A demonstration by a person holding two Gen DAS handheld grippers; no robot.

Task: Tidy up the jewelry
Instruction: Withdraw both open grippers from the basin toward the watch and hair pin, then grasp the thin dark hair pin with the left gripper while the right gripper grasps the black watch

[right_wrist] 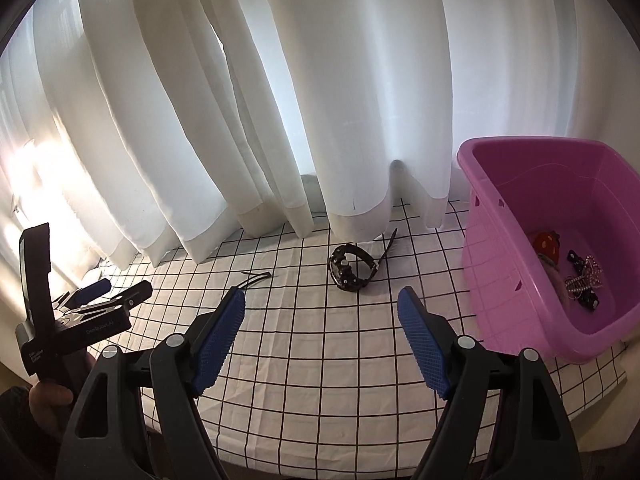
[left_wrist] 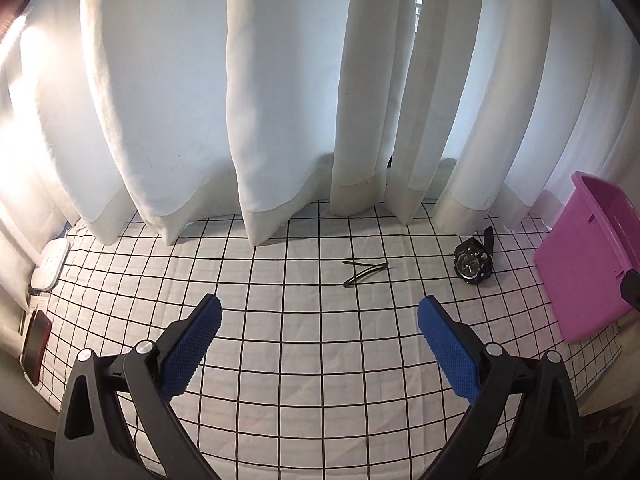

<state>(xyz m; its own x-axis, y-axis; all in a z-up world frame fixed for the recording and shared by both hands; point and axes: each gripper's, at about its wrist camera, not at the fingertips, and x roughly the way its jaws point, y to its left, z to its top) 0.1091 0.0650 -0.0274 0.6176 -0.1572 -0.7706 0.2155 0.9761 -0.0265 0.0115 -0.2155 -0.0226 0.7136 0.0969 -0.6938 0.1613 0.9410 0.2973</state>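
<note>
Both tongs empty, jaws spread wide, pointed down at the checked cloth (left_wrist: pixel 304 360) on the worktop.

Left tongs (left_wrist: pixel 319 312): blue pads apart, nothing between them. Right tongs (right_wrist: pixel 321 308): same, spread and bare. In the right wrist view the left tongs (right_wrist: pixel 86 294) show at far left, gripped by a hand (right_wrist: pixel 48 400).

Step in hand, as I judge it: approach for a pick. Two items are left on the cloth.
- Hair clips (left_wrist: pixel 365 271): thin, dark, lying flat in a V, ahead of the left tongs and a little to the right of their centre line. Apart from the pads, not yet between them.
- Watch (right_wrist: pixel 352 268): black, resting on its side with the strap looped and the tail trailing toward the curtain (right_wrist: pixel 280 100). Ahead of the right tongs, slightly right of centre, apart.

Doing it well: the clips lie flush on the fabric, so bring the pads low and close across the narrow width; expect the cloth to bunch. The watch is bulkier and the easier grab; pinch across the case or the strap loop.

Further right, the pink bin (right_wrist: pixel 508 264) holds a red piece, beads and small dark items. It is the likely drop point, near the watch.
</note>
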